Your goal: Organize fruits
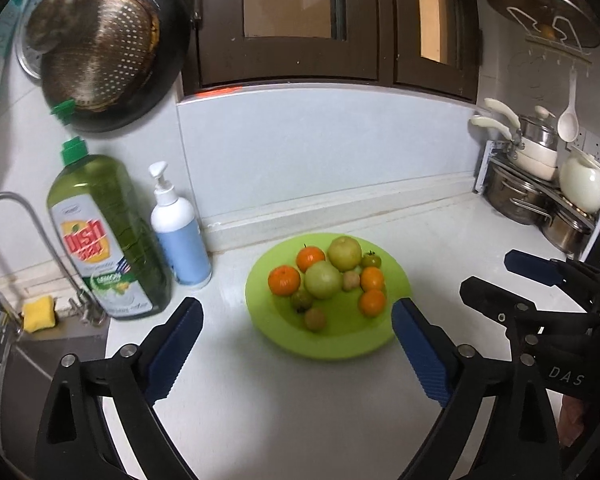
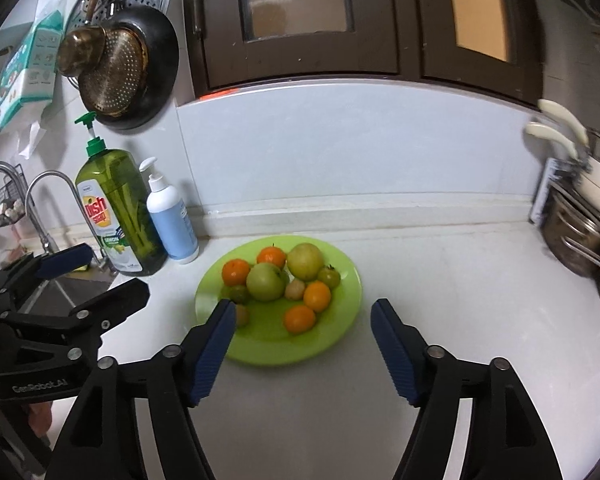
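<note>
Blocking one small fruit [image 2: 242, 315] on the green plate [image 2: 340, 332], both grippers' jaws spread empty.

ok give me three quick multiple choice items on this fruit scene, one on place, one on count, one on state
1. Where does the white pump bottle with the blue label stand?
A. right of the green dish soap bottle
B. on the round lime-green plate
C. inside the sink

2. How many orange fruits lie on the round lime-green plate?
A. two
B. four
C. six

3. How do the left tongs and the right tongs stand?
A. both shut on fruit
B. one holds the plate
C. both open, holding nothing

Answers:
1 A, the pump bottle stands on the counter just right of the soap bottle.
2 B, four orange fruits show among the green ones.
3 C, both pairs of blue pads are apart with nothing between them.
</note>
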The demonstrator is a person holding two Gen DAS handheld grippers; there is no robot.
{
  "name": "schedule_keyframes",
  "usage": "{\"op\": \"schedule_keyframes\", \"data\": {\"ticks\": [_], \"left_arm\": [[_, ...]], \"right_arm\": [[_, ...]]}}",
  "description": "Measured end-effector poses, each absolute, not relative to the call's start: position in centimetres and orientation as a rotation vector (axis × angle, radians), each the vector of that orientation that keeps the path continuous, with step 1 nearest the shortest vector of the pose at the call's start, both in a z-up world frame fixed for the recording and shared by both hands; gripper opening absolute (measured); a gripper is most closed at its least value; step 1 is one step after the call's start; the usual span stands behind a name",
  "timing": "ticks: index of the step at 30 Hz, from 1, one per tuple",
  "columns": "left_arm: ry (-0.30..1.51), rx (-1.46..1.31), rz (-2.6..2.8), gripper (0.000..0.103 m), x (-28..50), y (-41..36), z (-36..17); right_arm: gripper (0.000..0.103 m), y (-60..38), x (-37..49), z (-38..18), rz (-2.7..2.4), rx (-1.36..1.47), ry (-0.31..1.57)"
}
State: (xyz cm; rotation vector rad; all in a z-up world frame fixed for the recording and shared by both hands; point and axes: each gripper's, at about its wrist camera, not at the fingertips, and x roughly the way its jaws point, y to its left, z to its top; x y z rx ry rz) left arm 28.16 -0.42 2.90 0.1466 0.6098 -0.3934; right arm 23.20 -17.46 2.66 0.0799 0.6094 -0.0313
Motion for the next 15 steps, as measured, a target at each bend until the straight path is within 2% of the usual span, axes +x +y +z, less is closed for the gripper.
{"op": "schedule_keyframes", "data": {"ticks": [7,15], "left_arm": [[0.584,0.137,-0.342,0.102,23.7,0.3,3.3],[0.535,0.118,-0.267,0.103,16.7,0.3,4.1]], "right_arm": [[0.078,-17.2,18.8,2.8,-0.046,0.081,0.599],[0.079,-18.0,13.1,3.4,-0.007,0.051,0.583]]}}
